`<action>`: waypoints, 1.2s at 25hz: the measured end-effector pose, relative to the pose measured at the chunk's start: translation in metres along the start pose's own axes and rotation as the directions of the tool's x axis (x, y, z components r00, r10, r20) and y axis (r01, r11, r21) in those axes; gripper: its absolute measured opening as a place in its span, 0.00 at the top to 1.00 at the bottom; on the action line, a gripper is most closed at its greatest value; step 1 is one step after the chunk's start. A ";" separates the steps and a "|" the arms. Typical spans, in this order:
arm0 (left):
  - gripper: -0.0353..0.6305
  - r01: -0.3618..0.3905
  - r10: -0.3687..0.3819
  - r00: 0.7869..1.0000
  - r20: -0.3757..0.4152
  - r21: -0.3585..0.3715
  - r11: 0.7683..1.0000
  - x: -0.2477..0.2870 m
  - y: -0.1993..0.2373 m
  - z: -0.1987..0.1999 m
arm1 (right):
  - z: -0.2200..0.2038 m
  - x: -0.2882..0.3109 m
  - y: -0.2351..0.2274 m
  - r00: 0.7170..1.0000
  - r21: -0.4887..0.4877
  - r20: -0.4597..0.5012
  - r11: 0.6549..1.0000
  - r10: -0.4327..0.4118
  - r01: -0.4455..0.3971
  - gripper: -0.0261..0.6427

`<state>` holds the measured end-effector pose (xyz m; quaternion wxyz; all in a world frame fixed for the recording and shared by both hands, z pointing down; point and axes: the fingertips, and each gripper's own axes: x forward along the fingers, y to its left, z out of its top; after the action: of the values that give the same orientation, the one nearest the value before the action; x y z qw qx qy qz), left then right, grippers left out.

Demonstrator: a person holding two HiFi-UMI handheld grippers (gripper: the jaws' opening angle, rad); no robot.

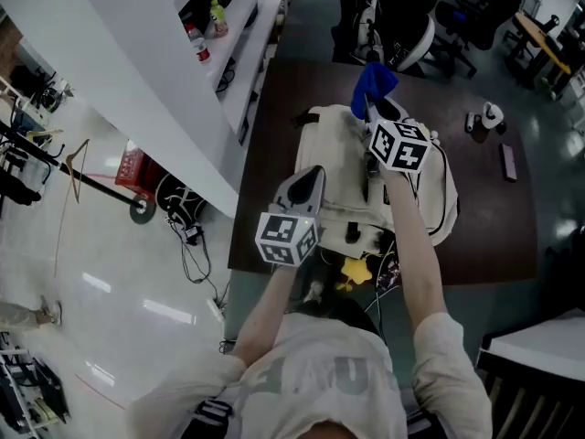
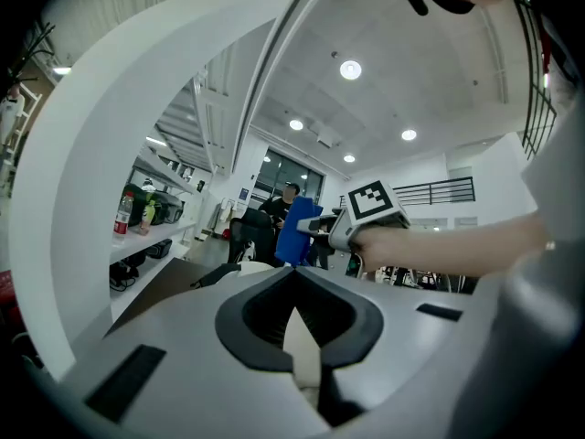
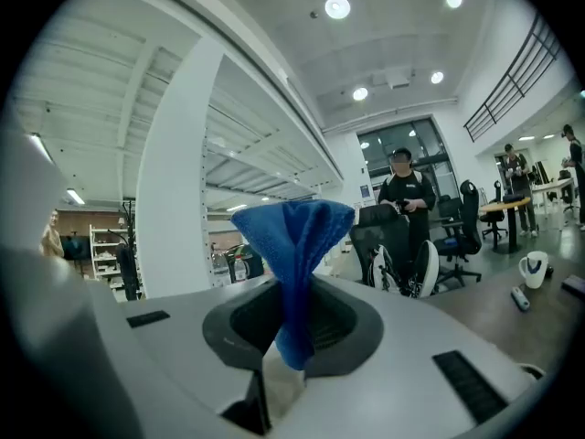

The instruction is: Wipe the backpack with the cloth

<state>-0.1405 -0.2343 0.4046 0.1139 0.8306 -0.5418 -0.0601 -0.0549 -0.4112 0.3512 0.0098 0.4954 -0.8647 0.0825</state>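
- The backpack (image 1: 343, 149), cream in colour, lies flat on a dark brown table (image 1: 494, 236), directly in front of the person.
- The blue cloth (image 1: 375, 82) is clamped in the right gripper (image 1: 370, 108). That gripper's own view shows the cloth (image 3: 292, 254) standing up out of the pinched jaws.
- The cloth is held over the far end of the backpack and appears clear of it. The right gripper points out into the room, not down at the fabric.
- The left gripper (image 1: 309, 183) sits over the backpack's left edge, its jaws together with nothing between them.
- Progress, as a judgement: the cloth is in hand, but no wiping contact shows now. Wiped and unwiped areas cannot be told apart, so the passes must be counted as outstanding.
- 1 small yellow item (image 1: 355, 268) lies at the backpack's near end.
- 1 small white object (image 1: 491, 115) stands well apart on the right of the table.
- White shelves (image 1: 247, 35) with bottles (image 1: 196, 44) run along the left.
- Office chairs (image 3: 471, 236) and 1 standing person (image 3: 407, 195) are beyond the table.
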 end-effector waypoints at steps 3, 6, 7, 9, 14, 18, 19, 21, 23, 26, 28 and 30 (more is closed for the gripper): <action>0.94 -0.023 0.023 1.000 -0.014 -0.011 1.000 0.007 0.009 -0.004 | -0.016 0.017 -0.004 0.998 0.031 -0.059 0.999 0.012 -0.010 0.89; 0.94 -0.055 0.055 0.998 -0.018 -0.026 0.998 0.013 0.014 -0.003 | -0.031 0.017 0.001 0.994 0.039 -0.105 0.999 0.040 -0.036 0.89; 0.94 -0.060 0.060 0.998 -0.016 -0.028 0.998 0.015 0.014 -0.002 | -0.034 0.014 0.004 0.992 0.034 -0.113 0.998 0.048 -0.045 0.89; 0.94 -0.067 0.066 0.998 -0.011 -0.025 0.997 0.018 0.014 0.000 | -0.037 0.006 0.011 0.991 0.031 -0.117 0.998 0.065 -0.062 0.89; 0.94 -0.086 0.086 0.996 0.000 -0.030 0.996 0.020 0.017 -0.001 | -0.044 -0.032 0.030 0.988 0.062 -0.111 0.993 0.106 -0.100 0.89; 0.94 -0.089 0.089 0.996 -0.002 -0.010 0.996 0.019 0.016 0.000 | -0.053 -0.069 0.043 0.988 0.106 -0.098 0.988 0.122 -0.111 0.89; 0.94 -0.091 0.091 0.996 -0.003 -0.002 0.996 0.019 0.015 -0.001 | -0.056 -0.077 0.047 0.987 0.107 -0.097 0.987 0.126 -0.116 0.89; 0.94 -0.095 0.095 0.995 -0.009 0.012 0.995 0.020 0.014 -0.004 | -0.061 -0.095 0.054 0.986 0.105 -0.097 0.987 0.136 -0.125 0.89; 0.94 -0.102 0.102 0.995 -0.017 0.018 0.995 0.020 0.013 -0.005 | -0.066 -0.113 0.064 0.984 0.096 -0.097 0.985 0.149 -0.140 0.89; 0.94 -0.117 0.117 0.993 -0.021 0.018 0.993 0.020 0.014 -0.005 | -0.071 -0.135 0.077 0.981 0.057 -0.096 0.985 0.166 -0.161 0.89; 0.94 -0.122 0.123 0.992 -0.021 0.023 0.992 0.021 0.014 -0.006 | -0.074 -0.144 0.081 0.981 0.061 -0.093 0.984 0.172 -0.166 0.89; 0.94 -0.128 0.128 0.992 -0.018 0.026 0.991 0.020 0.013 -0.005 | -0.078 -0.152 0.084 0.978 0.086 -0.099 0.981 0.184 -0.176 0.89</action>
<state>-0.1429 -0.2575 0.4138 0.1126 0.7960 -0.5935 -0.0377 -0.0545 -0.2281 0.4021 0.0294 0.4101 -0.9004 0.1425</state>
